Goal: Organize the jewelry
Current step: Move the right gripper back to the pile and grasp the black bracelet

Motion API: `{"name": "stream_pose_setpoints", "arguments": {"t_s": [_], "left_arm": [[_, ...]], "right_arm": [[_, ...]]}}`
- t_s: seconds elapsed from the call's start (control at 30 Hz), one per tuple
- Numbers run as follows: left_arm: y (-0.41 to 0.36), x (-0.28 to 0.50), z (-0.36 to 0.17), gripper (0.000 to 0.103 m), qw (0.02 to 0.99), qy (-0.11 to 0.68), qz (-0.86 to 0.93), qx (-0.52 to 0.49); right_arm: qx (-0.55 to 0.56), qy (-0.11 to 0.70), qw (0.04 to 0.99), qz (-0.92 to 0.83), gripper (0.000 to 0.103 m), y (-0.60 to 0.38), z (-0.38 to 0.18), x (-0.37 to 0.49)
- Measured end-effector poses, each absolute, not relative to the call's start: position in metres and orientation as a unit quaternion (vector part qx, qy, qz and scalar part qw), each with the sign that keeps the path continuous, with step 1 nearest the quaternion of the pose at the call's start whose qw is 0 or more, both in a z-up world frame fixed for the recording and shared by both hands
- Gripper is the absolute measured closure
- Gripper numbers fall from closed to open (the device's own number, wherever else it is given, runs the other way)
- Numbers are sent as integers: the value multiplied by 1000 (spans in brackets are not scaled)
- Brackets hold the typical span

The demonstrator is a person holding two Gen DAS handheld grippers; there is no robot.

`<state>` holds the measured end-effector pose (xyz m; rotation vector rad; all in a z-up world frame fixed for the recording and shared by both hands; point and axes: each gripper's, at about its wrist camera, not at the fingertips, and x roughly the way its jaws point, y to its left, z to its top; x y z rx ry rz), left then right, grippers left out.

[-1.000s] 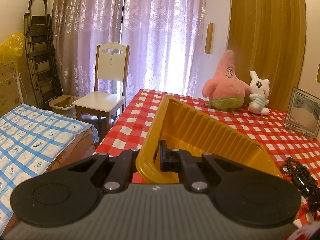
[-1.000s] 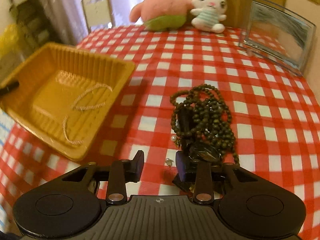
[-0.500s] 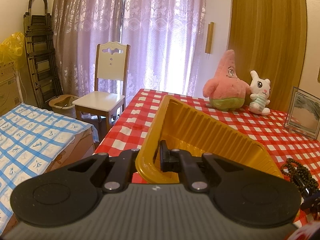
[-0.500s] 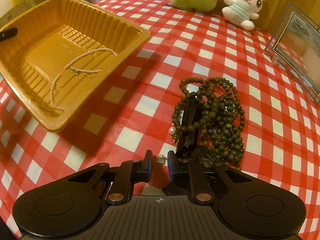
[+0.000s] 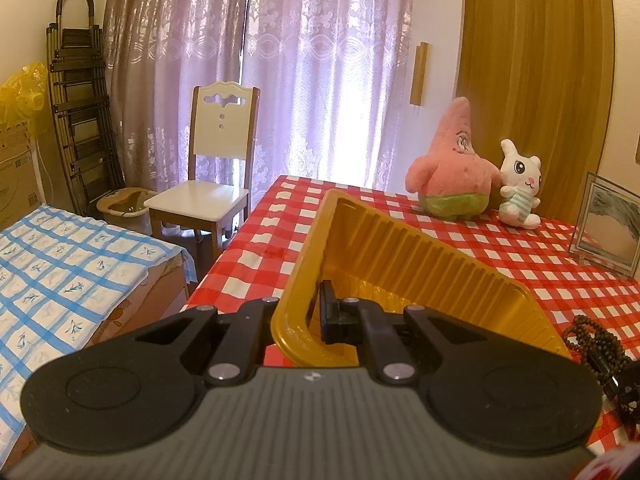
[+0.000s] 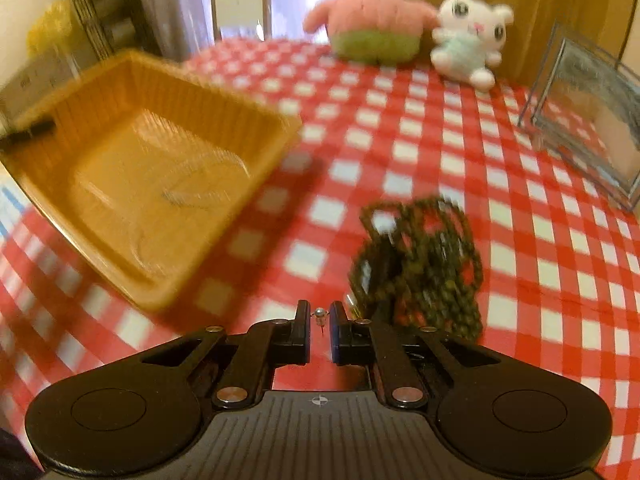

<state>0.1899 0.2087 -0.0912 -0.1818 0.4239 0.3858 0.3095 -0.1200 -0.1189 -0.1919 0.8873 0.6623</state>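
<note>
Left gripper [image 5: 296, 316] clamping yellow tray [image 5: 400, 256] rim, right gripper [image 6: 320, 316] closing on pearl earring [image 6: 320, 313]

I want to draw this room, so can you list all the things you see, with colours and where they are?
tray: one, yellow, table's left
pearl necklace: one, white, inside tray, blurred
bead necklace: one, dark, heaped on the cloth
pearl earring: one, white, between right fingers
starfish toy: one, pink, far edge
bunny toy: one, white, beside starfish
picture frame: one, clear, right
chair: one, cream, by curtains
left gripper: black, clamping tray rim
right gripper: black, closing on earring
</note>
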Motion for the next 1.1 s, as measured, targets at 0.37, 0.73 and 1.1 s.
{"name": "stream_pose_setpoints", "arguments": {"t_s": [0.37, 0.73, 1.1], "left_arm": [[207, 193, -93, 96, 956, 209, 189, -87], [207, 193, -93, 96, 956, 209, 189, -87], [206, 195, -94, 96, 956, 208, 188, -86]], "right_arm": [[-39, 406, 815, 411, 94, -52, -103, 301], [-65, 430, 802, 409, 93, -34, -123, 300], [2, 397, 830, 392, 67, -88, -93, 287]]}}
